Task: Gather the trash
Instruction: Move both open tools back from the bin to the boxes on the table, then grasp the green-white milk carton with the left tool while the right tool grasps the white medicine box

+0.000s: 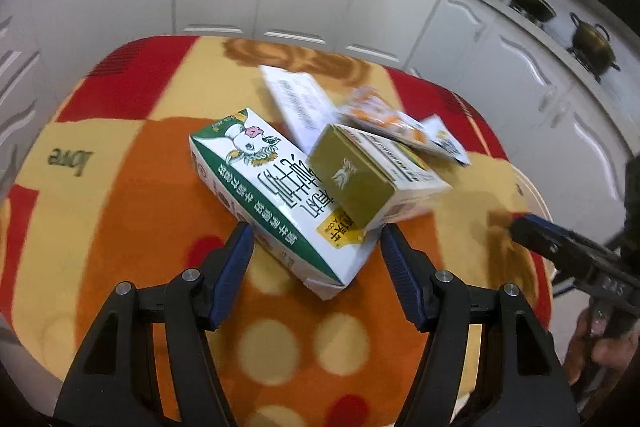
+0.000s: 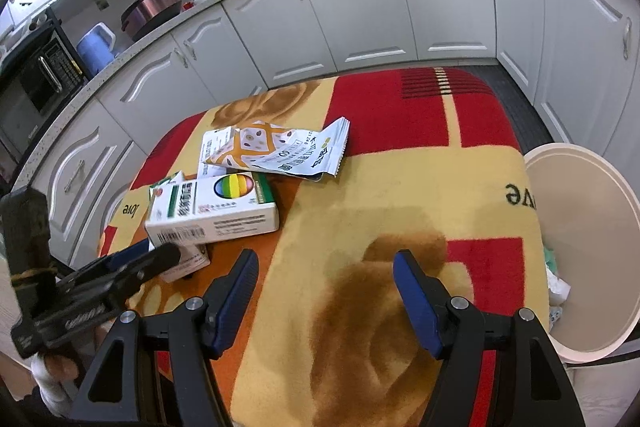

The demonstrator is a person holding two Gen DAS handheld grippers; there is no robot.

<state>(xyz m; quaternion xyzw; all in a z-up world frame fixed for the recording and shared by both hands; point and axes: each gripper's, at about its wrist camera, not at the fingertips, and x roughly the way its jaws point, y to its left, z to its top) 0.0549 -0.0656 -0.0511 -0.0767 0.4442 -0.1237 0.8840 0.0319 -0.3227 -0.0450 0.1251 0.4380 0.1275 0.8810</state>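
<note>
Jaws apart, straddling milk carton (image 1: 276, 195) corner.

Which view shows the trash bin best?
The right wrist view: the bin stands at the table's right edge, its open mouth and some trash inside visible. The left wrist view shows only a sliver of its rim past the table edge, above the right tongs.
</note>
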